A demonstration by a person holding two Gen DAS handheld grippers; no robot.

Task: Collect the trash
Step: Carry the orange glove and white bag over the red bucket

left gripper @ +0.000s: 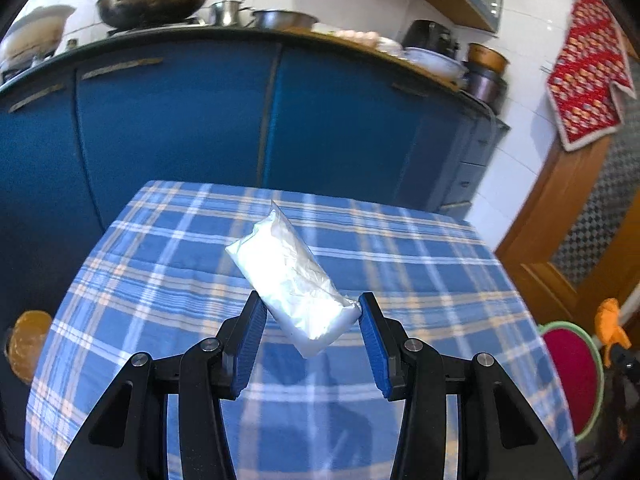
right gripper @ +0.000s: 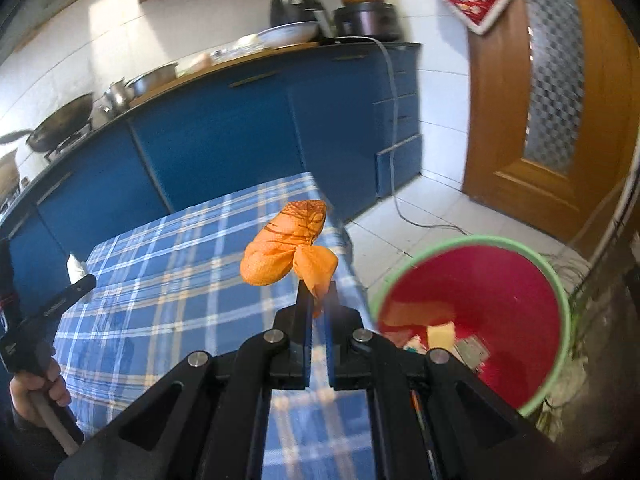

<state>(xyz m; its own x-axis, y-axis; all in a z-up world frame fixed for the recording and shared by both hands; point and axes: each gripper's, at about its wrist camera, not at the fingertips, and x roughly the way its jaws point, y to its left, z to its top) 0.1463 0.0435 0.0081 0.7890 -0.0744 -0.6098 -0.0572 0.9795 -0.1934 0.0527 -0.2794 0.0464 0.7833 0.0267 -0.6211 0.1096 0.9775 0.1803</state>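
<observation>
In the left wrist view my left gripper (left gripper: 311, 305) is shut on a white plastic packet (left gripper: 290, 278), held slantwise between the blue pads above the checked tablecloth (left gripper: 160, 280). In the right wrist view my right gripper (right gripper: 318, 290) is shut on an orange peel (right gripper: 286, 246) and holds it over the table's right edge, left of the red bin with a green rim (right gripper: 480, 312). The bin holds several scraps. The left gripper with the packet (right gripper: 76, 266) shows at the far left of that view. The bin (left gripper: 572, 372) and the peel (left gripper: 610, 324) show at the right of the left wrist view.
Blue kitchen cabinets (left gripper: 180, 120) stand behind the table, with a wok (left gripper: 154, 0), pots and bowls on the counter. A wooden door (right gripper: 552, 100) is at the right, a cable (right gripper: 396, 168) runs over the tiled floor. Another orange object (left gripper: 28, 344) lies left of the table.
</observation>
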